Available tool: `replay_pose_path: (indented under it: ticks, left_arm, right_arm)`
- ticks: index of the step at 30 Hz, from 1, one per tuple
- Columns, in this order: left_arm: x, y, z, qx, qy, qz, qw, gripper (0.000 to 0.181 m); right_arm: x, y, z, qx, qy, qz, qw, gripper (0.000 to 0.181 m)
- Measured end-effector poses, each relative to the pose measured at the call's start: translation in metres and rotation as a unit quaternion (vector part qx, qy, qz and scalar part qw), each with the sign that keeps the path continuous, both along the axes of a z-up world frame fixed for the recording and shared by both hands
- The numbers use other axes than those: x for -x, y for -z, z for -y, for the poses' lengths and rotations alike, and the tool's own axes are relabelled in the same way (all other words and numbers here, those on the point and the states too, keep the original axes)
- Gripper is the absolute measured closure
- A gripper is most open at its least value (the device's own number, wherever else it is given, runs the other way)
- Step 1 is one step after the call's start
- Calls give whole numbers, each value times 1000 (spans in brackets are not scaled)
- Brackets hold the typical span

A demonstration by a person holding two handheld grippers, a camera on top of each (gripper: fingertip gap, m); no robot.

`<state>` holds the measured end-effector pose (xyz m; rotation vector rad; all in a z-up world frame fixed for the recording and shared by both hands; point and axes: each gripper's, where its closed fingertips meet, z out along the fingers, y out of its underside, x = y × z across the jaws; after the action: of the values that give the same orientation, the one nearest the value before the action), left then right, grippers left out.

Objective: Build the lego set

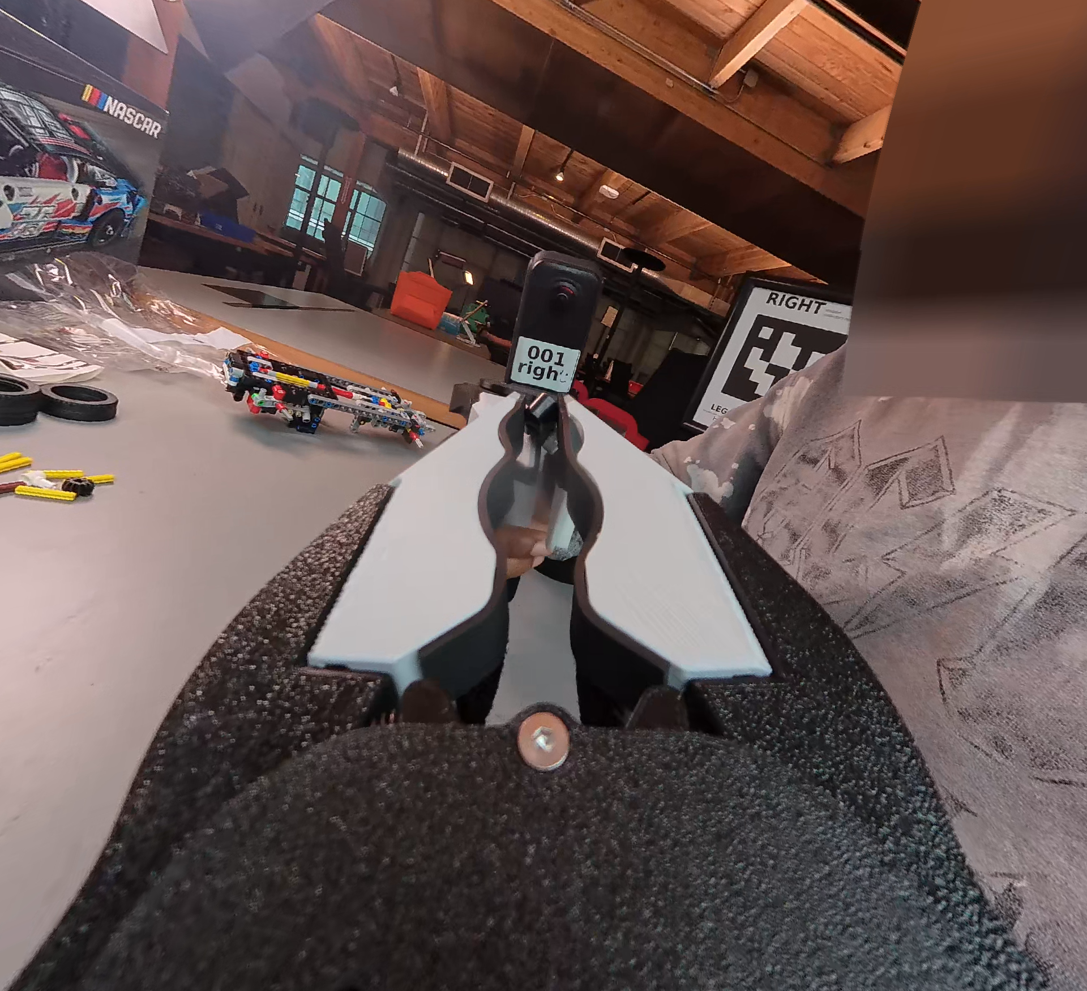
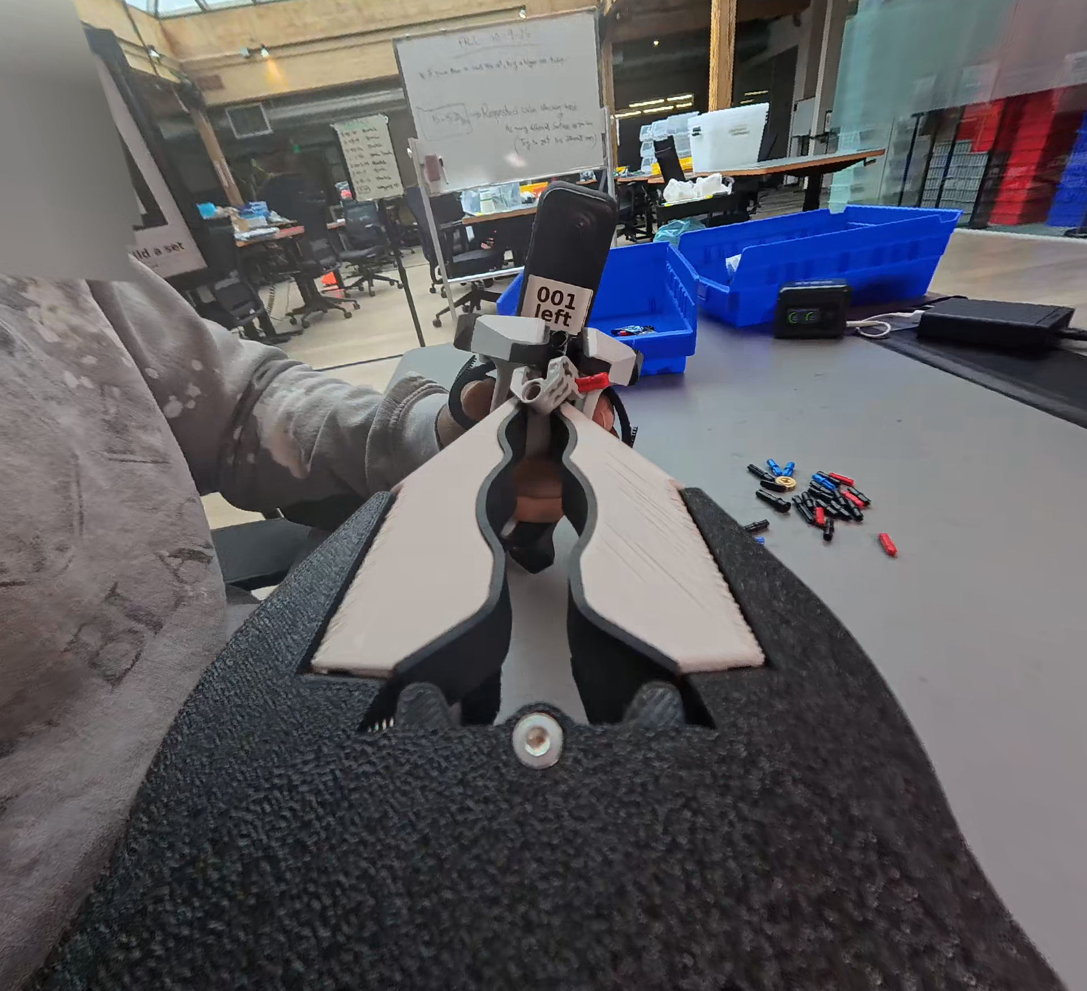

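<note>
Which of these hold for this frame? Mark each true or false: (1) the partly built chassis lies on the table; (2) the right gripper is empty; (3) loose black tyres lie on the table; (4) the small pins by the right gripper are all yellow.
1. True: the partly built chassis lies on the grey table.
2. False: the right gripper is shut on a small grey connector piece carrying a red pin.
3. True: black tyres lie near the table's left edge.
4. False: the small pins are black, blue and red.

Readable bits: printed sticker [image 1: 544, 368] on one black camera [image 1: 562, 295], another sticker [image 2: 556, 304] on the other camera [image 2: 573, 239], a logo on the set box [image 1: 76, 168], a framed sign [image 1: 776, 357], and a scribbled whiteboard [image 2: 506, 104].
</note>
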<state>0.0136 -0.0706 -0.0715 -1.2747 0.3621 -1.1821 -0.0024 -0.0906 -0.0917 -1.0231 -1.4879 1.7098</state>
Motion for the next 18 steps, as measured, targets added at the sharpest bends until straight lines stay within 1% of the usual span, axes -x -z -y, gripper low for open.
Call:
replay_pose_path:
  ticks: [3, 5, 8, 10, 11, 14, 16, 18]
  left_arm:
    - [-1, 2, 1, -8, -4, -22, 1000, 172]
    - [0, 4, 1, -21, -23, -47, 998, 172]
    - [0, 6, 4, -56, -52, -107, 991, 172]
    - [-3, 3, 8, -85, -64, -139, 985, 172]
    - [-5, 2, 10, -100, -70, -153, 981, 172]
    - [-10, -1, 14, -144, -97, -203, 964, 171]
    - [-11, 0, 15, -159, -108, -232, 953, 171]
    - [-8, 4, 14, -144, -108, -239, 954, 167]
  right_arm:
    - [-1, 3, -1, -30, 4, 3, 1000, 172]
    - [-4, 1, 0, -11, -15, 10, 1000, 160]
    - [-9, -1, 1, 43, -53, 25, 997, 159]
    - [-13, -6, 3, 97, -85, 29, 991, 162]
    - [-14, -8, 3, 129, -100, 34, 986, 166]
    - [-18, -13, 5, 213, -154, 46, 964, 168]
    - [-18, -12, 5, 214, -154, 42, 964, 168]
    - [-16, -8, 4, 155, -135, 47, 978, 168]
